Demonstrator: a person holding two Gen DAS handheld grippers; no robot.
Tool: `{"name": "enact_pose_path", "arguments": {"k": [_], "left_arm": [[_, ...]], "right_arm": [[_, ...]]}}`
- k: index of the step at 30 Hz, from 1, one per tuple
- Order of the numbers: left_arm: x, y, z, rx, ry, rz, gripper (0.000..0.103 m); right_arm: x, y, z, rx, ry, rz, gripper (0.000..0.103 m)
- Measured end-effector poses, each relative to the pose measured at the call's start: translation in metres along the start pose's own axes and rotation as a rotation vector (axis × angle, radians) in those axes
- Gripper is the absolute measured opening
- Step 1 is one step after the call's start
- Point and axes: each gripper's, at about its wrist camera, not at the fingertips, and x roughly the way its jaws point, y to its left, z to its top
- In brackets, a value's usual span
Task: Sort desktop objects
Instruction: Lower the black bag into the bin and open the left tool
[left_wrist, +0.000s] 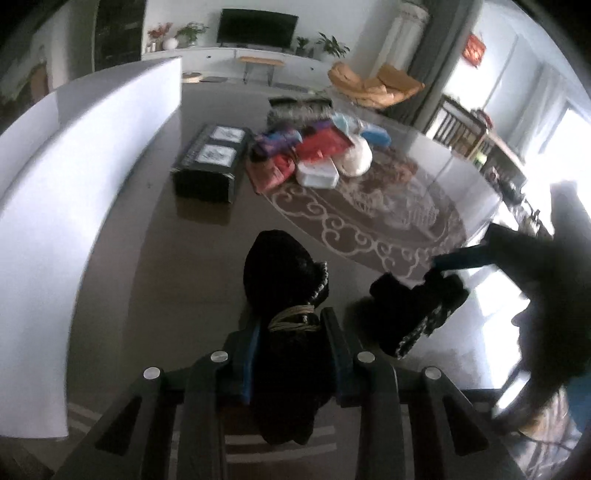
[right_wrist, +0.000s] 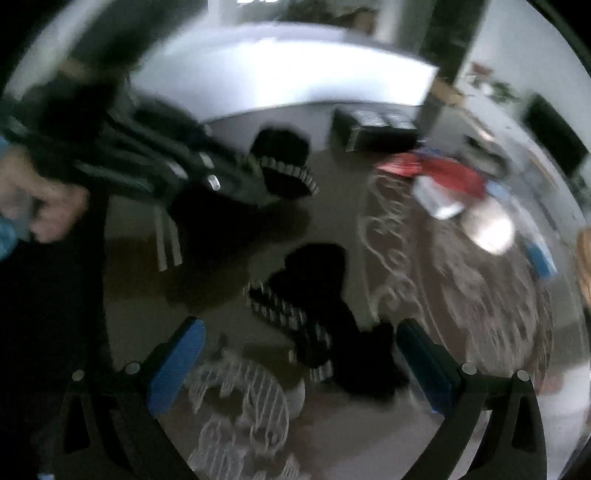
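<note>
L hand-held gripper (left_wrist: 291, 332) clamped on black knit item (left_wrist: 284, 280); R hand-held gripper (right_wrist: 299, 354) spread apart.

Second black knit item (right_wrist: 325, 325) flat on surface (left_wrist: 166, 258), between R fingers, not gripped. Ahead of L: dark box (left_wrist: 208, 158), then pile of packets (left_wrist: 314, 151) to its right. White board (left_wrist: 74, 177) far left.

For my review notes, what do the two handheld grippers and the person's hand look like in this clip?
Both are black handheld frames with angular ribbed struts, round silver screw heads and blue pads lining the fingers. The left gripper shows its blue lining on the inner faces of narrow black fingers; the right gripper has broad blue pads. The bare hand on the left gripper's handle has a light blue sleeve cuff. No cables visible.
</note>
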Motion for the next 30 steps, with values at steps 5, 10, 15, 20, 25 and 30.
{"name": "enact_pose_path", "arguments": {"k": [5, 10, 15, 20, 25, 30], "left_arm": [[-0.060, 0.024, 0.006, -0.052, -0.080, -0.018, 0.030], [-0.128, 0.084, 0.025, -0.130, -0.172, 0.012, 0.030], [-0.163, 0.166, 0.047, -0.248, -0.211, 0.144, 0.030], [-0.154, 0.238, 0.046, -0.350, -0.138, 0.267, 0.030], [-0.128, 0.262, 0.041, -0.382, -0.053, 0.389, 0.052], [-0.140, 0.248, 0.032, -0.362, -0.148, 0.417, 0.067]], "right_arm": [[0.012, -0.020, 0.021, 0.096, 0.046, 0.116, 0.034], [-0.030, -0.033, 0.051, 0.250, -0.081, 0.150, 0.033], [-0.073, -0.034, 0.141, 0.357, -0.310, 0.262, 0.033], [-0.059, -0.013, 0.255, 0.376, -0.419, 0.350, 0.033], [0.007, 0.009, 0.311, 0.429, -0.298, 0.314, 0.065], [0.007, 0.004, 0.288, 0.499, -0.336, 0.309, 0.089]]}}
